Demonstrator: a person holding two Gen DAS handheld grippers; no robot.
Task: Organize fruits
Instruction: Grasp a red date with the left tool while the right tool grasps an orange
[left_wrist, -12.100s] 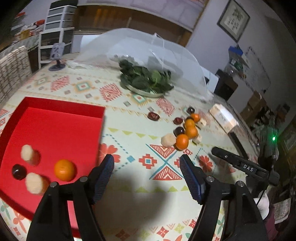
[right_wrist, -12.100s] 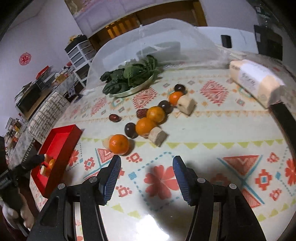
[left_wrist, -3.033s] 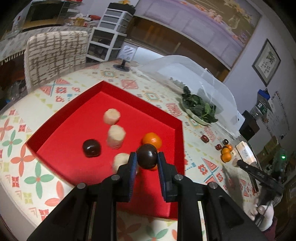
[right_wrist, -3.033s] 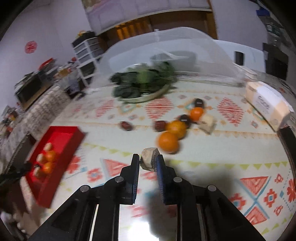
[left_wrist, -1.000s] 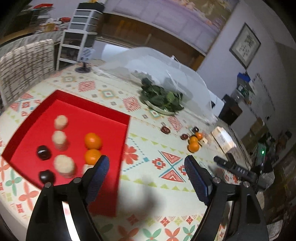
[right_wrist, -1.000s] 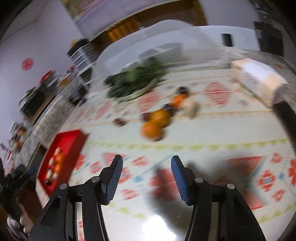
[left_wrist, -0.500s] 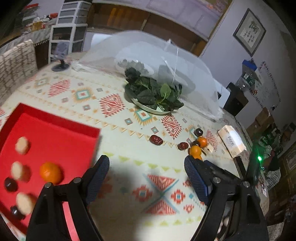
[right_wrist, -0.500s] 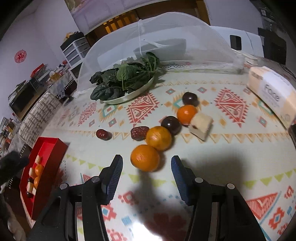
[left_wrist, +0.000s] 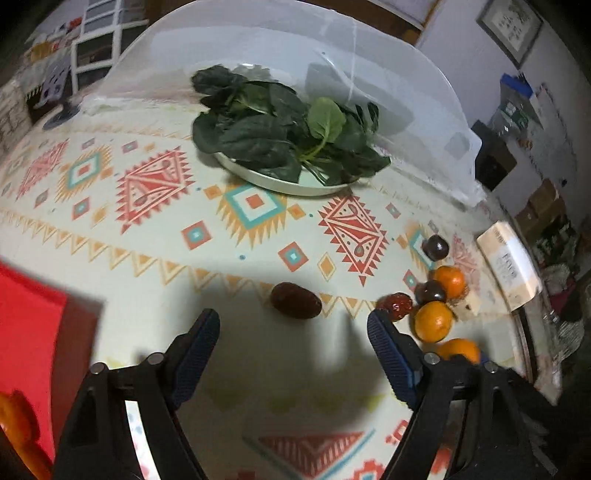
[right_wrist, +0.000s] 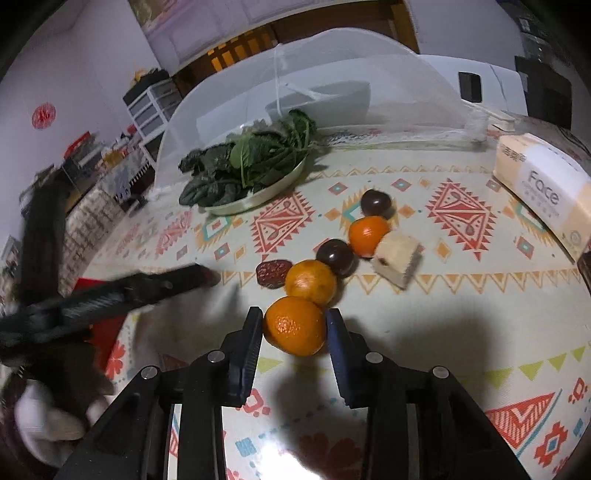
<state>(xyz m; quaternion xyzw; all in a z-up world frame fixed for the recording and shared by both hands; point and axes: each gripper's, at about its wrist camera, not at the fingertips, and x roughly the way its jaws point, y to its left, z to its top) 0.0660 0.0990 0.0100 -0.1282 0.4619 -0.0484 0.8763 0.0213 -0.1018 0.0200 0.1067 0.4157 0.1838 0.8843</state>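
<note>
Right gripper (right_wrist: 294, 325), jaws just closing, pinches the nearest tangerine (right_wrist: 294, 325) at lower centre, for carrying to the red tray (left_wrist: 33, 332) at left. Left gripper (left_wrist: 291, 334) spread, empty, lined up on a red date (left_wrist: 295, 300).

Red tray (left_wrist: 33, 332) cut off at the left edge; left gripper (right_wrist: 110, 295) blurred
</note>
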